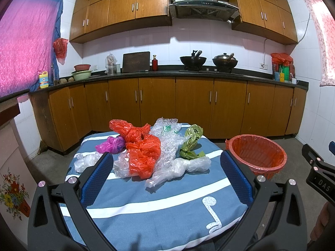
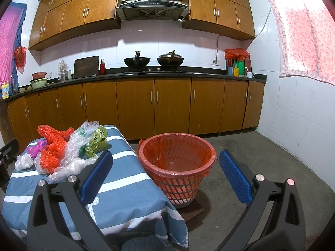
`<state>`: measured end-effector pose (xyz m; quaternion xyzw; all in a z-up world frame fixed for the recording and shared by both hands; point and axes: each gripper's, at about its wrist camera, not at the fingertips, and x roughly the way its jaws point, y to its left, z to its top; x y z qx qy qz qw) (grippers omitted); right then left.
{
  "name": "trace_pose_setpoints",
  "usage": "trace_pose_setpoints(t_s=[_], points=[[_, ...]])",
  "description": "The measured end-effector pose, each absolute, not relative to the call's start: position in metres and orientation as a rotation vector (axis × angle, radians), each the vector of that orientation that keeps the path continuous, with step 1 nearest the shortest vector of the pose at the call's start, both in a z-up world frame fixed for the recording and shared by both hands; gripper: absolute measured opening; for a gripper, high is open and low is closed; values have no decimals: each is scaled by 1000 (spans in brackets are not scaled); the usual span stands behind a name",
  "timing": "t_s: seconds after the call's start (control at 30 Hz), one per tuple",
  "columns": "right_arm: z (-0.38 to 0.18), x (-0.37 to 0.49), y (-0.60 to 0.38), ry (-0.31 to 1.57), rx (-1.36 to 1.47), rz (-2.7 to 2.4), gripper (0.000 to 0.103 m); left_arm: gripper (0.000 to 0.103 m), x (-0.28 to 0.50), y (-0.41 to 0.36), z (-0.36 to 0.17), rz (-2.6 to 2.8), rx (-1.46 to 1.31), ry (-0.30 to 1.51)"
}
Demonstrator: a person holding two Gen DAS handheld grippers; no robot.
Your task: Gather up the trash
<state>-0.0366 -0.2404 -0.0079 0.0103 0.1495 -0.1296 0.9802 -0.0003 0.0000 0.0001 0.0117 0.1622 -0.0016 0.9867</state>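
Observation:
A pile of plastic trash lies on a table with a blue striped cloth (image 1: 159, 215): orange bags (image 1: 142, 146), a purple bag (image 1: 112, 145), bubble wrap (image 1: 169, 140), a green bag (image 1: 191, 140) and clear bags (image 1: 184, 167). The pile also shows in the right wrist view (image 2: 60, 148). My left gripper (image 1: 166, 163) is open and empty, held before the pile above the table. An orange-lined bin (image 2: 177, 161) stands on the floor right of the table; it also shows in the left wrist view (image 1: 256, 155). My right gripper (image 2: 165, 163) is open and empty, facing the bin.
Brown kitchen cabinets (image 2: 155, 106) and a dark counter with woks (image 2: 137, 61) run along the back wall. Grey floor (image 2: 261, 156) lies right of the bin, with a white tiled wall (image 2: 297, 115) beyond. The bin stands on a dark board (image 2: 194, 211).

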Motion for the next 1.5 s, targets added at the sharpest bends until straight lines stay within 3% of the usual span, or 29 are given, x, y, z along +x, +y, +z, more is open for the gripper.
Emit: trace_pose_setpoints(t_s=[0.87, 1.1, 1.2, 1.37, 1.5], points=[[-20, -29, -229, 321, 8, -220, 99, 101, 3, 3, -2, 10, 13, 335], [-24, 2, -212, 379, 18, -114, 99, 101, 14, 34, -13, 75, -40, 399], [-26, 22, -195, 398, -2, -63, 95, 101, 20, 57, -20, 142, -68, 424], [-41, 67, -149, 457, -60, 47, 79, 101, 24, 94, -30, 266, -77, 442], [-60, 106, -121, 512, -94, 75, 74, 101, 26, 130, -40, 359, -91, 455]])
